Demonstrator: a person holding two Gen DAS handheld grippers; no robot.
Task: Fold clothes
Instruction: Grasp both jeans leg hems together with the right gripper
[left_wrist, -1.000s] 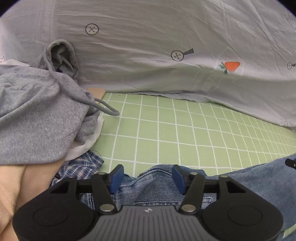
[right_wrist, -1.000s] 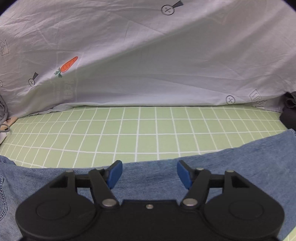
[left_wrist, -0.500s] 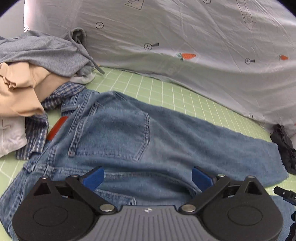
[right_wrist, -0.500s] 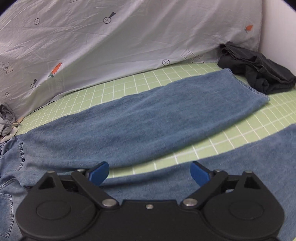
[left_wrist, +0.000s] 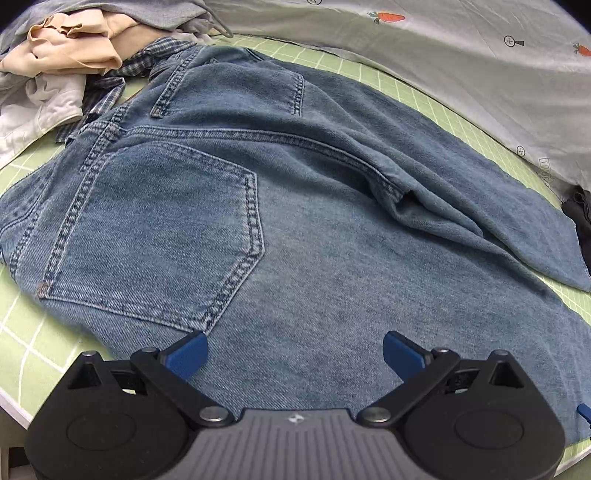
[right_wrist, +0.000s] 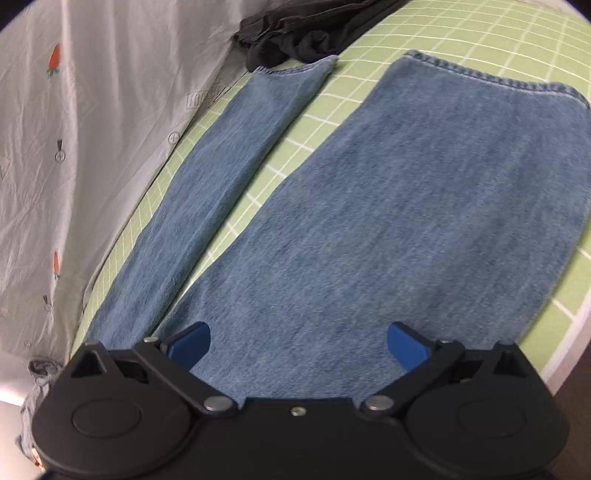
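Note:
Blue jeans (left_wrist: 229, 206) lie back side up on the green grid mat (left_wrist: 22, 332), waist toward the left and both back pockets showing. In the right wrist view the two legs (right_wrist: 406, 206) run away from me, with their hems at the far end. My left gripper (left_wrist: 295, 352) hovers over the seat near the lower pocket. Its jaws are opening wide, with only flat denim under the gap and nothing pinched. My right gripper (right_wrist: 299, 343) hangs over the nearer leg, jaws also opening, and its blue pads (right_wrist: 406, 345) hold nothing.
A pile of clothes (left_wrist: 66, 48) in beige, grey, white and plaid sits beyond the waist. A pale sheet with carrot prints (left_wrist: 480, 62) hangs behind the mat. A black garment (right_wrist: 306, 33) lies by the far hems. The mat's near edge (right_wrist: 565, 354) is close.
Both grippers drew back from the mat's far side to above the jeans, and their jaws spread much wider. The right view has rolled, so the legs now run away from it.

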